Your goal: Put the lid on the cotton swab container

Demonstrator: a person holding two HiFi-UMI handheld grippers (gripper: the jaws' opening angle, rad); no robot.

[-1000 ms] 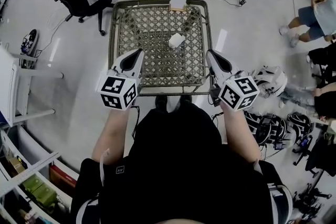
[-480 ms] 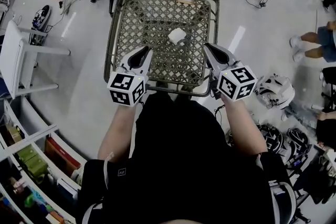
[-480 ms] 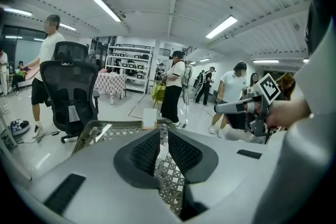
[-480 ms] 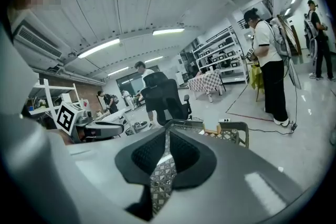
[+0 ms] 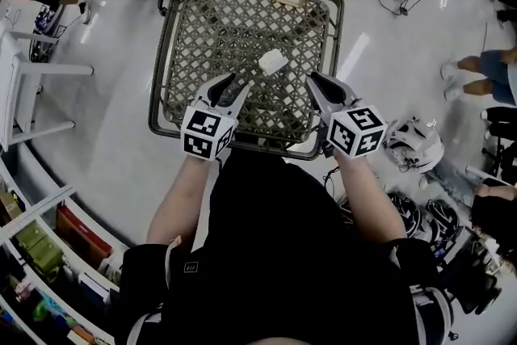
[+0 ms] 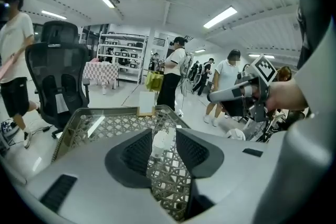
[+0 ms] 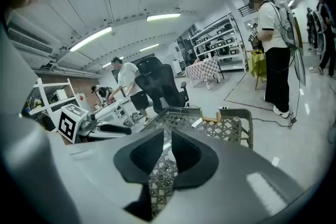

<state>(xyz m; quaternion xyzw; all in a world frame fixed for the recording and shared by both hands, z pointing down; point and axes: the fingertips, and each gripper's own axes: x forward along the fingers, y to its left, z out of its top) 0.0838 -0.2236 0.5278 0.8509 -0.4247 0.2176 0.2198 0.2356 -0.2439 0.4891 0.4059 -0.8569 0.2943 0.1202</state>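
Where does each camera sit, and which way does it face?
Head view: on the person's head, looking steeply down at the lattice table; shows torso, forearms, left gripper and right gripper.
Left gripper view: on that gripper, looking along its jaws, just opening and empty, toward the cotton swab container.
Right gripper view: on that gripper, facing across the table past its own jaws.
Shared: each gripper view shows the other gripper.

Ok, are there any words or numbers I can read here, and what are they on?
None can be read.
Left cube, right cube: only square patterns, no letters.
Mark on the shorts: too small to read.
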